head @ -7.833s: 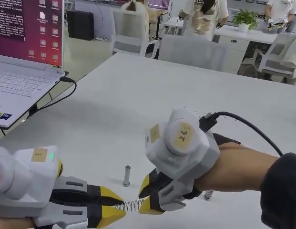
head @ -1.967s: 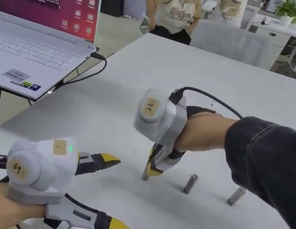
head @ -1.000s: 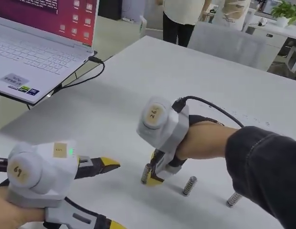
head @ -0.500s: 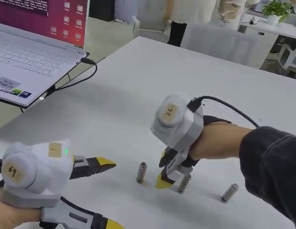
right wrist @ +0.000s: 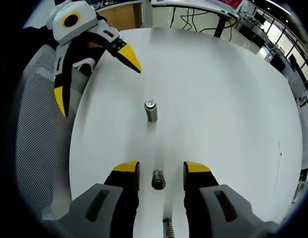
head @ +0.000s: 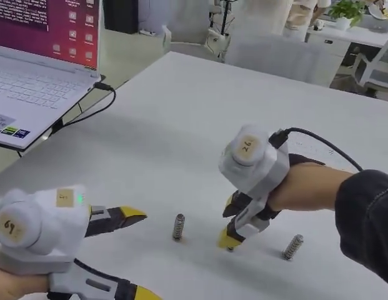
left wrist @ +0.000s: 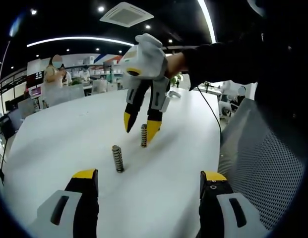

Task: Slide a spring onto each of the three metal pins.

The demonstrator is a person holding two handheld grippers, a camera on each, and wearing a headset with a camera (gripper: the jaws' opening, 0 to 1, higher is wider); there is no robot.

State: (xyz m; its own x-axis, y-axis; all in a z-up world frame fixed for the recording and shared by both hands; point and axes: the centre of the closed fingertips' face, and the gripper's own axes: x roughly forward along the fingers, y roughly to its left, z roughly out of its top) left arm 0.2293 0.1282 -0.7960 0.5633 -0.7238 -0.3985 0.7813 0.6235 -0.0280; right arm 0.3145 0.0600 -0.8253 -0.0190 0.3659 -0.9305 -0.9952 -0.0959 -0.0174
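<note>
Right claw (head: 228,225): the top label (head: 247,145) on the round housing reads "26", handwritten. Left claw (head: 145,255): the end label (head: 10,228) on the round housing reads "69" (the square label (head: 64,198) beside it is illegible). Laptop (head: 37,94), far left: screen text and palm-rest stickers (head: 1,124) too small to read.

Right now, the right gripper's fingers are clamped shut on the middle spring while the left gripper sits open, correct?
No. The right gripper is open: its fingers stand either side of the middle spring with gaps, as the right gripper view shows. The left gripper does sit open.
</note>
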